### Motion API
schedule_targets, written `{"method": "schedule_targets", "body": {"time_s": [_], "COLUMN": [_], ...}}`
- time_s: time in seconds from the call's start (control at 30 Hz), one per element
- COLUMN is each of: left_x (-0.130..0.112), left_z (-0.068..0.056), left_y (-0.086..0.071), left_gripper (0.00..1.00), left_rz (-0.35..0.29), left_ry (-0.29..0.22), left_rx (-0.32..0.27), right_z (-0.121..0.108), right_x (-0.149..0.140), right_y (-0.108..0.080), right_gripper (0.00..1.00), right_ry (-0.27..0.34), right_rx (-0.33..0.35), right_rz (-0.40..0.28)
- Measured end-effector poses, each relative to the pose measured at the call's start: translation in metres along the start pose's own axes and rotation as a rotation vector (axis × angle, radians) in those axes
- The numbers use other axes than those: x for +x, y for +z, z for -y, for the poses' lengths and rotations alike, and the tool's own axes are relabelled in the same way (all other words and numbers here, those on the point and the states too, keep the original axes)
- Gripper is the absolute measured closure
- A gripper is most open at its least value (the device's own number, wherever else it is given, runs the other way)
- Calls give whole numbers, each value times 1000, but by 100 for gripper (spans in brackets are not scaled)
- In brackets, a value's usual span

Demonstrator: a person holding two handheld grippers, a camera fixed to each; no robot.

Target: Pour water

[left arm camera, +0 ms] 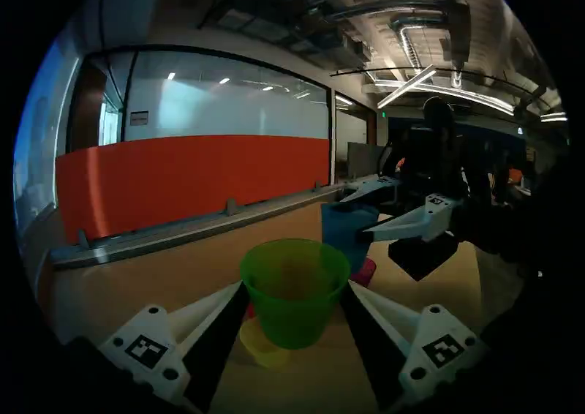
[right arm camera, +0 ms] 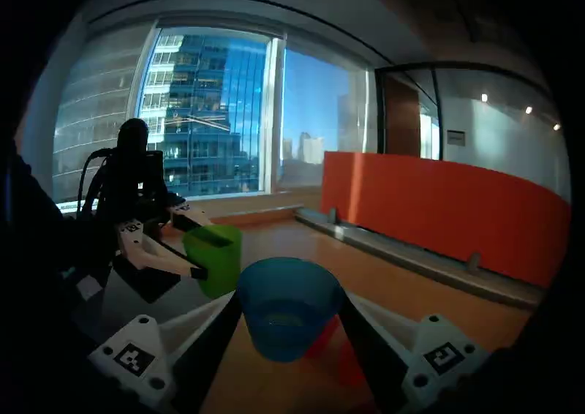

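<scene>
Gripping a cup in each tool: your L gripper (left arm camera: 295,286) has both fingers pressed on the sides of the green cup (left arm camera: 295,308), which is upright. Your R gripper (right arm camera: 289,297) pinches the blue cup (right arm camera: 287,319) the same way, also upright. There's a pale patch at its bottom, can't tell if it's water. In left gripper view the blue cup is just behind & right of the green one, near it, can't tell if touching. Below the green cup a yellow cup (left arm camera: 262,344) sits on the wood table (left arm camera: 168,275); a red cup (left arm camera: 364,271) shows under the blue one. Bkgd: orange wall panel (left arm camera: 190,176), & in right gripper view big windows (right arm camera: 212,114) w/ towers outside
</scene>
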State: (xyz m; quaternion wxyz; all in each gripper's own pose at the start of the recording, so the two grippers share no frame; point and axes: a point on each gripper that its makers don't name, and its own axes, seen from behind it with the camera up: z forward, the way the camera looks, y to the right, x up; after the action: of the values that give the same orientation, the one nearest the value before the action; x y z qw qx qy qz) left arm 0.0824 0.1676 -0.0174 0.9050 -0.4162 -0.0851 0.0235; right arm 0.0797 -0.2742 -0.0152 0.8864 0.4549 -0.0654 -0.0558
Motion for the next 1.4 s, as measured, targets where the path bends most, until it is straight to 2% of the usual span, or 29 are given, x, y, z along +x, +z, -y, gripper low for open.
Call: {"method": "schedule_targets", "body": {"time_s": [0.37,0.87,1.4], "left_x": [13,16,16], "left_z": [0,-6,-8], "left_y": [-1,0,0], "left_gripper": [16,16,16], "left_rz": [-37,-37,-36], "left_ry": [-11,-5,6], "left_rx": [3,-15,-23], "right_z": [2,9,9], "right_x": [28,48,44], "right_y": [-2,-1,-4], "right_gripper": [8,7,8], "right_ry": [-34,-55,-77], "right_rx": [-7,7,0], "right_rz": [-55,-133,-112]}}
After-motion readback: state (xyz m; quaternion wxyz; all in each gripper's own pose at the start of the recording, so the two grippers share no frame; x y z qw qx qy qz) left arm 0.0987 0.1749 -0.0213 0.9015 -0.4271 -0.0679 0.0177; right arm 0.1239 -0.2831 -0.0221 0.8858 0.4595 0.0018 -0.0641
